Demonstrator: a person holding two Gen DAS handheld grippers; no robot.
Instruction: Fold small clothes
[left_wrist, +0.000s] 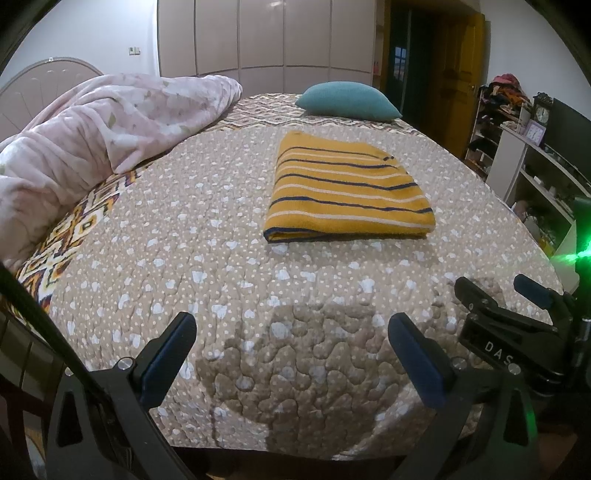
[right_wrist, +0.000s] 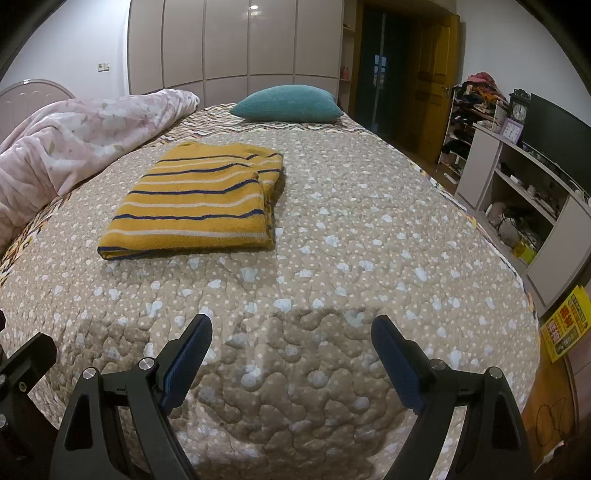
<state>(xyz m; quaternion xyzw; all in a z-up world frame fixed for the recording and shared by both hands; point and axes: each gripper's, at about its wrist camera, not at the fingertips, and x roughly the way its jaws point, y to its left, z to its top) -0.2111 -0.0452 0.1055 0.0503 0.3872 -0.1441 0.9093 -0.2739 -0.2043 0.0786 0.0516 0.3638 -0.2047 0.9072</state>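
A mustard-yellow garment with navy and white stripes (left_wrist: 347, 188) (right_wrist: 195, 201) lies folded into a flat rectangle on the beige quilted bedspread (left_wrist: 221, 258) (right_wrist: 351, 240), well ahead of both grippers. My left gripper (left_wrist: 291, 325) hangs open over the near end of the bed, nothing between its fingers. My right gripper (right_wrist: 291, 328) is open too, empty, above the same near end; it also shows in the left wrist view, the right gripper (left_wrist: 491, 284) at the right edge. Neither gripper touches the garment.
A pink floral duvet (left_wrist: 92, 133) (right_wrist: 74, 136) is bunched along the left of the bed. A teal pillow (left_wrist: 347, 100) (right_wrist: 288, 103) lies at the far end. White shelving (right_wrist: 517, 192) with a monitor and clocks stands to the right; a yellow box (right_wrist: 565, 325) sits on the floor.
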